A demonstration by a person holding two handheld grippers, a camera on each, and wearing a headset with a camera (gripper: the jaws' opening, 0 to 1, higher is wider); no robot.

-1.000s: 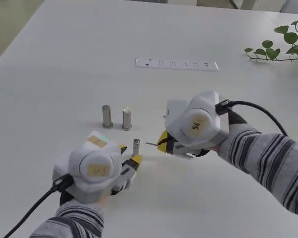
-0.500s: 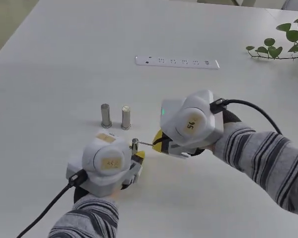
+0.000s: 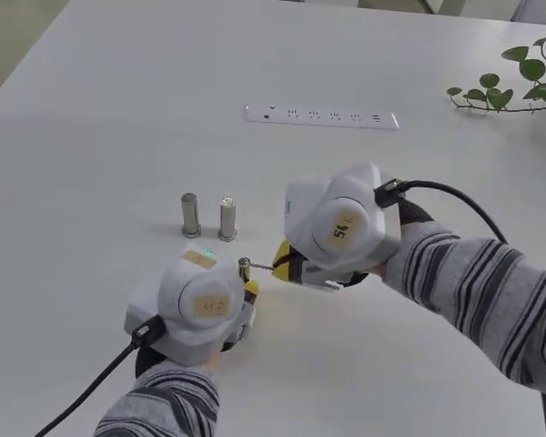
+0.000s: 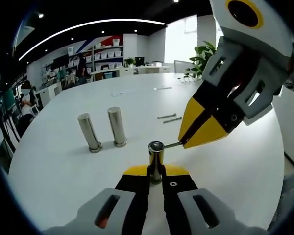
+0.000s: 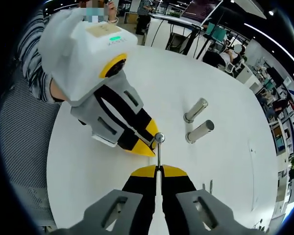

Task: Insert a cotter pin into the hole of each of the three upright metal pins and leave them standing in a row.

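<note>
My left gripper (image 4: 156, 171) is shut on the foot of a steel pin (image 4: 156, 157), which it holds upright on the white table (image 3: 109, 109). My right gripper (image 5: 158, 170) is shut on a thin cotter pin (image 5: 159, 154). The cotter pin's tip meets the held pin's head (image 5: 159, 138). In the head view the left gripper (image 3: 247, 289), the held pin (image 3: 244, 268) and the right gripper (image 3: 280, 264) sit close together. Two more steel pins (image 3: 190, 214) (image 3: 227, 218) stand side by side just behind. Whether the tip is inside the hole is too small to tell.
A white power strip (image 3: 323, 116) lies farther back on the table. Plant leaves (image 3: 514, 86) hang over the far right corner. Two loose cotter pins (image 4: 169, 117) lie beyond the standing pins. Cables trail from both grippers toward me.
The gap between the cotter pin's tip and the held pin has closed: the two grippers came together. The two standing pins have not moved.
</note>
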